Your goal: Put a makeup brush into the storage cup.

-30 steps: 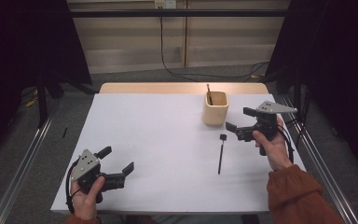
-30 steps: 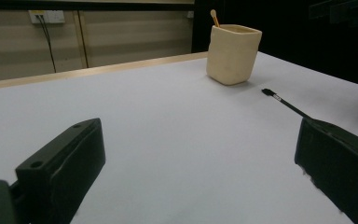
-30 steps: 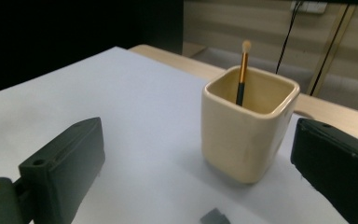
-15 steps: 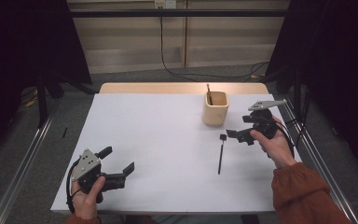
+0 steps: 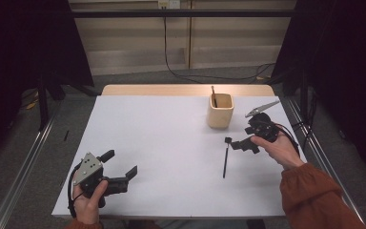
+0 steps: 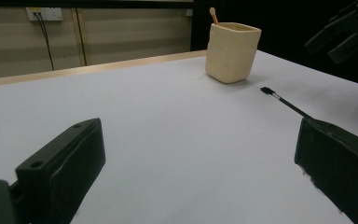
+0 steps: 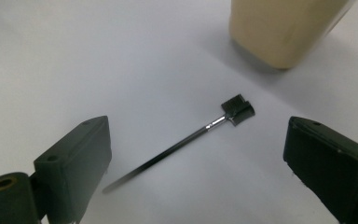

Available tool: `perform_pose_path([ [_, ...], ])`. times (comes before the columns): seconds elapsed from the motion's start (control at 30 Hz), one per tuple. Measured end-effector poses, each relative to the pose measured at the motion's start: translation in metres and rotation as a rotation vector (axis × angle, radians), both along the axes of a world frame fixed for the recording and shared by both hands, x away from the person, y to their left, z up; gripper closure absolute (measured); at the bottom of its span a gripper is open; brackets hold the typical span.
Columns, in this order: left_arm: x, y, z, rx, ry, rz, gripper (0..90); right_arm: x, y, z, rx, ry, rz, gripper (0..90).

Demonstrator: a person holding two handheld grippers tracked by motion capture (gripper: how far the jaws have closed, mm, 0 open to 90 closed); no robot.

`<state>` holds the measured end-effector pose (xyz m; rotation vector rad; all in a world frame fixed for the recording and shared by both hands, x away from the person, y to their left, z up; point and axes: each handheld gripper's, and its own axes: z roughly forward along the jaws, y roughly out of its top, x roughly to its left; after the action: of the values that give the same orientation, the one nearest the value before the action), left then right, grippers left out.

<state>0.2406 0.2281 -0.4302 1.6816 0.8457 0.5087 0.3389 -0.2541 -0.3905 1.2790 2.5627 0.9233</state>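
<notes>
Right gripper (image 5: 242,144) wide open, empty, over black brush (image 5: 226,158) near table's (image 5: 147,124) right edge. Its jaws just closed slightly. Left gripper (image 5: 124,167) open, empty, front-left corner.

Your right gripper view is cropping the cup (image 7: 286,30) at the top edge, hiding its rim. The stick (image 5: 213,95) in it is showing too small to identify.

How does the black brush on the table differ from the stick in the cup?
The black brush lies flat on the white table; the wooden stick stands leaning inside the beige cup. The brush is dark with a small black head; the stick is light tan. Both are thin and neither is gripped.
</notes>
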Motion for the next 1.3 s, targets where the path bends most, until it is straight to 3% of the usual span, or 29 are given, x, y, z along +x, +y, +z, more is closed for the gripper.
perform_pose_path([
  [0.13, 0.000, 0.000, 0.000, 0.003, 0.001, -0.003, 1.7, 0.001, 0.002, -0.004, -0.016, 0.047, 0.016, 7.0],
  [0.3, 0.000, 0.000, 0.000, 0.001, 0.000, 0.000, 1.7, 0.000, 0.004, -0.010, -0.073, 0.107, 0.030, 7.7],
  [0.5, 0.000, 0.000, 0.000, 0.003, 0.001, -0.001, 1.7, 0.000, 0.006, -0.011, -0.099, 0.123, 0.006, 9.7],
  [0.7, 0.000, 0.000, 0.000, 0.007, 0.002, -0.001, 1.7, 0.005, 0.011, -0.017, -0.148, 0.199, -0.026, 12.3],
  [1.0, 0.000, 0.000, 0.000, 0.007, 0.002, 0.001, 1.5, 0.015, 0.029, -0.021, -0.216, 0.264, -0.040, 13.2],
  [1.1, 0.000, 0.000, 0.000, 0.004, 0.002, -0.002, 1.6, 0.020, 0.031, -0.026, -0.219, 0.302, -0.066, 18.5],
  [1.3, 0.000, 0.000, 0.000, 0.008, 0.003, -0.002, 1.6, 0.026, 0.033, -0.032, -0.204, 0.325, -0.103, 28.9],
])
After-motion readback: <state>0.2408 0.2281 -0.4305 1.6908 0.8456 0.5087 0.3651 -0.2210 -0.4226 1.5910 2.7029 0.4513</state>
